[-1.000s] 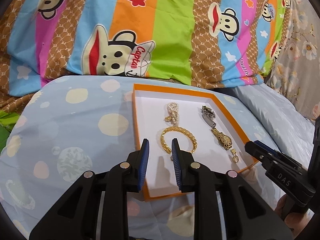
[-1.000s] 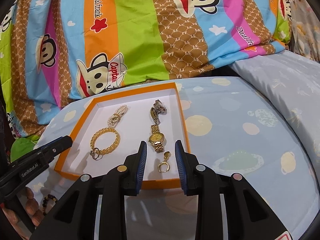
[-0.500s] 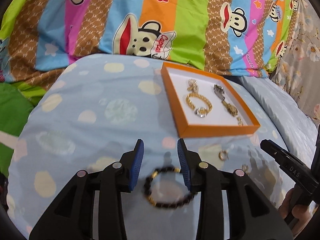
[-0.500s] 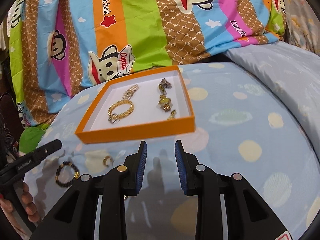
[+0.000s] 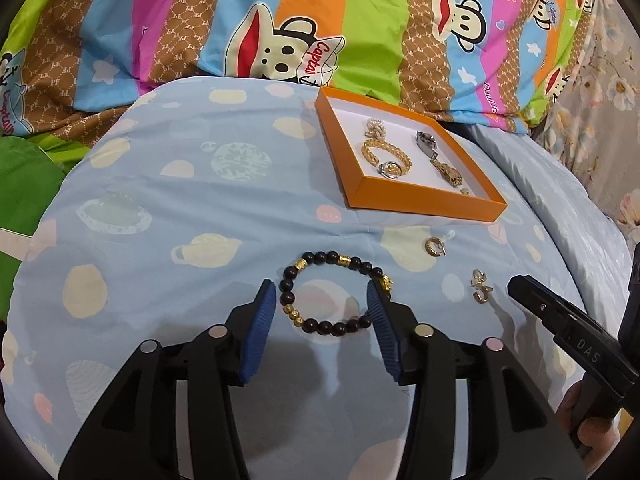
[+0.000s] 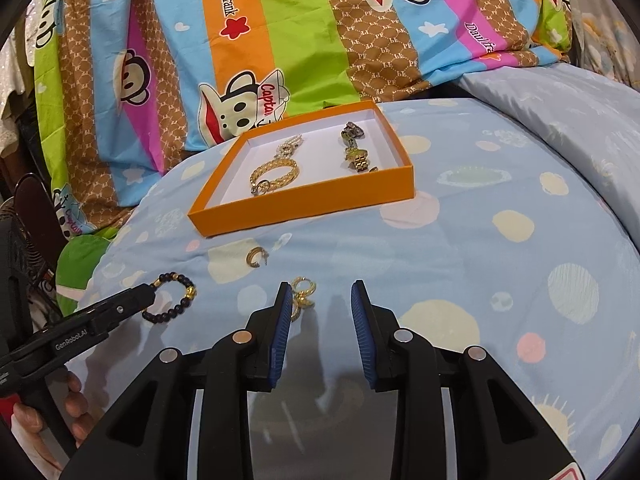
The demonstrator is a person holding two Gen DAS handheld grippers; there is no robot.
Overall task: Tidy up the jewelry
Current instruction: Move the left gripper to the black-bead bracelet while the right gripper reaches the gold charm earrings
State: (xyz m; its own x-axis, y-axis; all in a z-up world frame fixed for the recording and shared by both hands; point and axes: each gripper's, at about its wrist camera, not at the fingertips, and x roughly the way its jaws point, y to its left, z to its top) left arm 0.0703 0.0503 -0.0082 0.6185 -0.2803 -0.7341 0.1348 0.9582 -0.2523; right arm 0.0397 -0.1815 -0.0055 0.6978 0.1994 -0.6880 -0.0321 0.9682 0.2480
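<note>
An orange box (image 5: 424, 201) holds a gold chain bracelet (image 5: 384, 152), a pearl piece (image 5: 376, 128) and a watch (image 5: 438, 160); the box also shows in the right wrist view (image 6: 304, 210). A black-bead bracelet (image 5: 332, 292) lies on the blue cover in front of the box. My left gripper (image 5: 322, 300) is open, its fingers on either side of the bracelet. A gold hoop (image 5: 435, 246) and an earring (image 5: 480, 286) lie to the right. My right gripper (image 6: 318, 304) is open and empty, its left finger beside the earring (image 6: 302, 292). The hoop (image 6: 256, 258) lies farther off.
A striped monkey-print quilt (image 5: 280, 20) is piled behind the box. A pale blue pillow (image 6: 560, 100) lies to the right. The blue cover curves down at the sides. A green cushion (image 5: 20, 184) sits at the left edge.
Both grippers have drawn back from over the box and come down near the cover. My left gripper has opened wider around the black-bead bracelet. My right gripper has opened wider too, now beside the earring.
</note>
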